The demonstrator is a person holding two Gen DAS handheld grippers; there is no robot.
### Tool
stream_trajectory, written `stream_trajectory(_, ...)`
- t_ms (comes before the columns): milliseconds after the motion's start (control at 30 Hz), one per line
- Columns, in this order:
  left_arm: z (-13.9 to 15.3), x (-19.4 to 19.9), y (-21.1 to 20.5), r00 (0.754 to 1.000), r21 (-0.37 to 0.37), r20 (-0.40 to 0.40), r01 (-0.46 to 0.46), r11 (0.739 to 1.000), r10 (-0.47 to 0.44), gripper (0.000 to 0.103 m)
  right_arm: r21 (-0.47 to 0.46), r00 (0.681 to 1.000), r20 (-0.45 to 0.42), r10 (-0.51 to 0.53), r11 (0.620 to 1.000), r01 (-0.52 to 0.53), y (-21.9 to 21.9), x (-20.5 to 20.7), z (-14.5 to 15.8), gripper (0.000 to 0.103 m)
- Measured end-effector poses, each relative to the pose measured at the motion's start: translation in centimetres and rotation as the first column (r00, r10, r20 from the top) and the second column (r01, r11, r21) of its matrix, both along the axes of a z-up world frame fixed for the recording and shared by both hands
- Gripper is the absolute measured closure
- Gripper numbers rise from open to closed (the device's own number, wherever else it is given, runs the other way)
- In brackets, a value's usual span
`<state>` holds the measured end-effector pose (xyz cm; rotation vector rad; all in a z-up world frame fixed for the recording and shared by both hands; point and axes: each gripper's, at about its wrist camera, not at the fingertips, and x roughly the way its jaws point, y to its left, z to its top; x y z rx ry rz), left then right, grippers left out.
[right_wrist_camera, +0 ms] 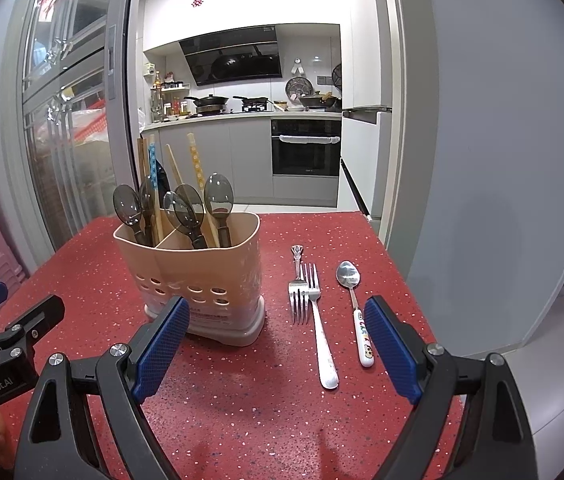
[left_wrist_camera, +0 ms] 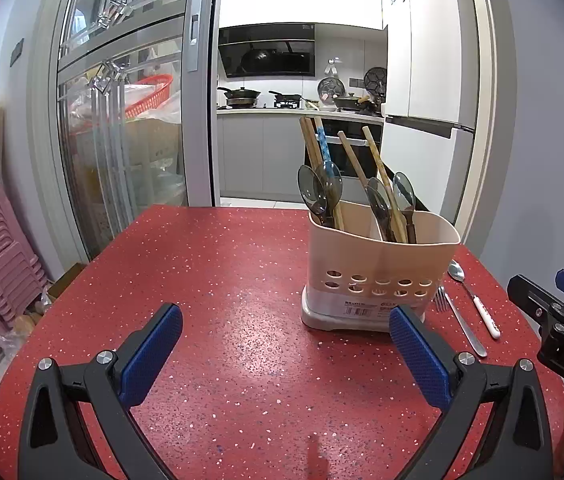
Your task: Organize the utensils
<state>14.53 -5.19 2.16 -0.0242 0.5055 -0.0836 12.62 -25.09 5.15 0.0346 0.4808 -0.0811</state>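
I hold both claws above the red speckled counter [right_wrist_camera: 242, 420]. My left claw [left_wrist_camera: 285, 354] has its blue pads wide apart and nothing is between them. My right claw [right_wrist_camera: 278, 350] is also spread wide and empty.

The beige utensil holder [right_wrist_camera: 202, 276] stands just ahead of the right claw, a little to its left, partly behind the left pad. In the left wrist view the same holder is ahead and to the right of my left claw. It has two compartments, and both contain dark translucent spoons [right_wrist_camera: 186, 210] and chopsticks [right_wrist_camera: 194, 160], all leaning.

Ahead of the right claw, between its pads, two forks lie on the counter: a long fork [right_wrist_camera: 319, 328] with a pale handle towards me, and a shorter fork [right_wrist_camera: 297, 284] beside it, turned the opposite way, tines towards me. They touch or overlap. A metal spoon [right_wrist_camera: 355, 312] with a white patterned handle lies just right of them, close to my right pad.
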Motion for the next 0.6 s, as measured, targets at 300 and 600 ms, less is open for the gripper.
stream_trajectory(300,0.02,-0.04,0.04,1.000,-0.004,-0.002,0.002,1.000,-0.002,0.000,0.001,1.000,0.001,0.000,1.000,0.000,-0.06,0.02,0.03,0.012)
stream_trajectory(600,0.04,-0.05,0.01,1.000,-0.004,-0.002,0.001,1.000,-0.001,0.000,0.003,1.000,0.002,-0.002,1.000,0.002,-0.08,0.00,0.09,0.012)
